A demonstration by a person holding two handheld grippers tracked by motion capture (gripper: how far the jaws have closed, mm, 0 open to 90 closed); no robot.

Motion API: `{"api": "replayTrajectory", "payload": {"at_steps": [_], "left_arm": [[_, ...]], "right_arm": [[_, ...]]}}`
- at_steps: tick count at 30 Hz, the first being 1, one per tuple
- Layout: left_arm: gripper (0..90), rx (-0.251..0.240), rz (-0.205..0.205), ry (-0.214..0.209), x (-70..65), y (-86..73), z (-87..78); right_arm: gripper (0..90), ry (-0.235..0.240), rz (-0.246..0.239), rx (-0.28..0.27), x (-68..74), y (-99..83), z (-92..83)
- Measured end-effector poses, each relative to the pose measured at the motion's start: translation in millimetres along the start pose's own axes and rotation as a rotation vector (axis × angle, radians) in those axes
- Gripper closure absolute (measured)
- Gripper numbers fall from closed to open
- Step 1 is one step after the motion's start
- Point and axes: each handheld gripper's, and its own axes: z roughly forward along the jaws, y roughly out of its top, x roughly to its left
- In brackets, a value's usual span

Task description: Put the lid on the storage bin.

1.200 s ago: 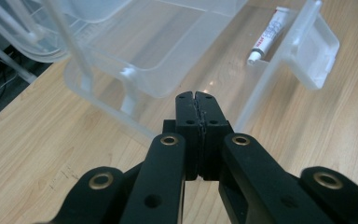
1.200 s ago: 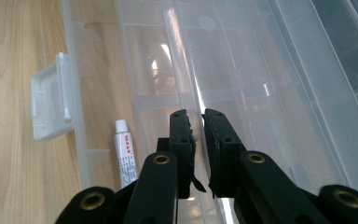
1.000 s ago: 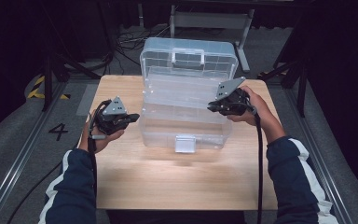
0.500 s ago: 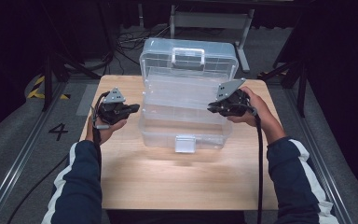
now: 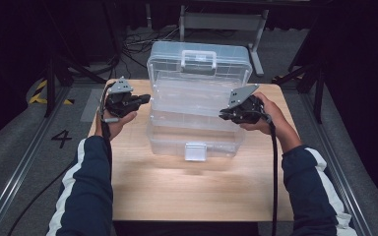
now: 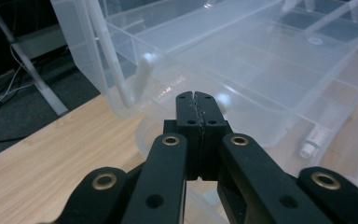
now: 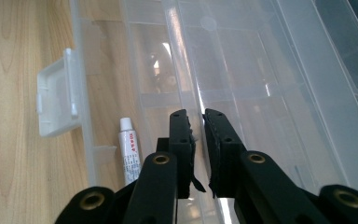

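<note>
A clear plastic toolbox [image 5: 197, 140] stands open on the wooden table [image 5: 142, 191], its lid [image 5: 199, 64] raised at the back and an inner tray [image 5: 192, 101] lifted over the base. My left gripper [image 5: 146, 98] is shut and empty, its tips close to the tray's left end [image 6: 140, 74]. In its own view the left gripper [image 6: 196, 100] has its jaws pressed together. My right gripper [image 5: 222, 115] is at the tray's right end; the right gripper [image 7: 196, 116] is shut on the tray's thin clear edge [image 7: 186, 70]. A small white tube [image 7: 129, 149] lies in the base.
The box's white latch [image 5: 195, 151] hangs at the front, facing the person. A carry handle [image 5: 198, 60] sits on the lid. The tube [image 6: 313, 138] also shows through the clear wall. Cables and metal stands lie on the dark floor beyond the table.
My left hand has moved away from the person and up along the box's left side, closer to the tray. The right hand and the box have stayed put.
</note>
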Motion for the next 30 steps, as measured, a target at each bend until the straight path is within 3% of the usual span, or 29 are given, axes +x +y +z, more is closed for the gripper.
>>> {"api": "replayTrajectory", "payload": {"at_steps": [7, 15, 30], "left_arm": [[90.0, -0.019, -0.004, 0.011, 2.8, 7.5, 2.2], [90.0, -0.040, -0.038, -0.003, 7.0, 13.3, 5.9], [90.0, -0.039, -0.051, 0.007, 16.8, 23.2, 5.6]], "right_arm": [[82.1, 0.005, 0.001, -0.001, 1.3, -1.2, 0.1], [82.1, 0.008, -0.005, -0.005, 2.9, -2.6, 0.4], [82.0, 0.021, -0.016, 0.004, 7.4, -3.7, 1.3]]}}
